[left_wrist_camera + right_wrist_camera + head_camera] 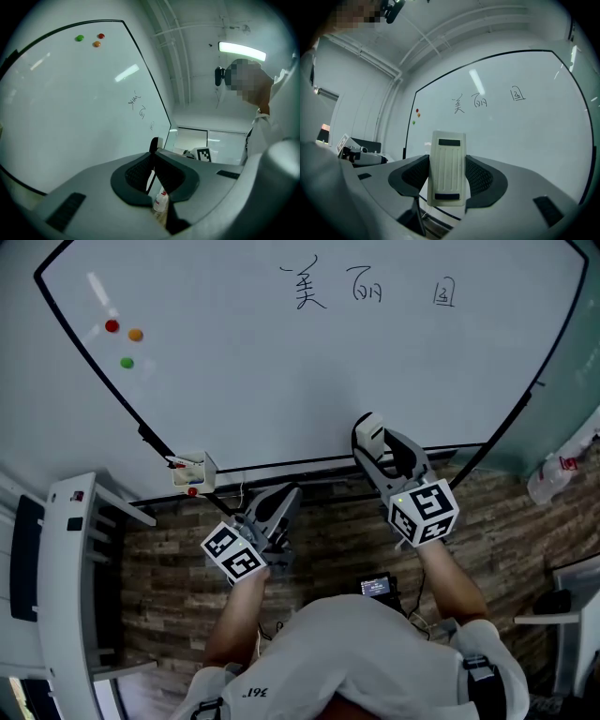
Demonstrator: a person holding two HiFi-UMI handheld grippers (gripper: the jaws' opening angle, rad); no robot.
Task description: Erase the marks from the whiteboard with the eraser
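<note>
The right hand-held gripper (446,180) clamps the eraser (447,154) by its long sides, upright at lower centre of its view. The left hand-held gripper (153,165) is closed on nothing. Beyond, the whiteboard (281,390) appears not yet touched. The marks (361,285) sit near the top of the head view, right of centre. I would raise the eraser, press its wiping face flat, then sweep across all three characters.
</note>
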